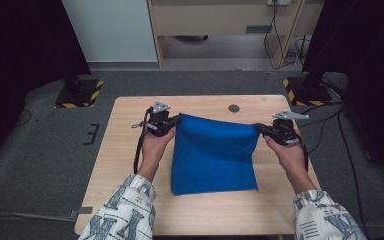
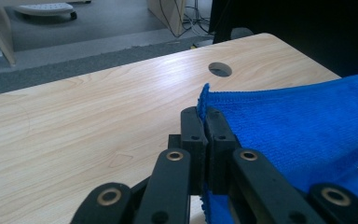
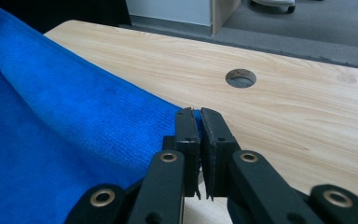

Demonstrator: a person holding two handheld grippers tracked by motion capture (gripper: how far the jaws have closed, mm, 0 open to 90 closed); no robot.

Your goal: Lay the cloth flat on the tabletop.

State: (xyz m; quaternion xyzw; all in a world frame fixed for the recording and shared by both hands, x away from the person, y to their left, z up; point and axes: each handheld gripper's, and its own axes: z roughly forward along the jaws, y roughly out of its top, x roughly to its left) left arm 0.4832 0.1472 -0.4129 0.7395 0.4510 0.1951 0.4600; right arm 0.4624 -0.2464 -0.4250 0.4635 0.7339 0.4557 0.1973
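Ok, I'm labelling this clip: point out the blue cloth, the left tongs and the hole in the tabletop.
blue cloth (image 1: pixel 214 157): high view, middle of the fabric.
left tongs (image 2: pixel 207 122): left gripper view, tips pinching the cloth's corner.
hole (image 3: pixel 240 78): right gripper view, its centre in the tabletop.

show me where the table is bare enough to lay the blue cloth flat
Bare wood lies left of the blue cloth out to the table edge, and along the far edge around the round hole. The middle is crowded: both grippers, left and right, pinch the cloth's far corners.
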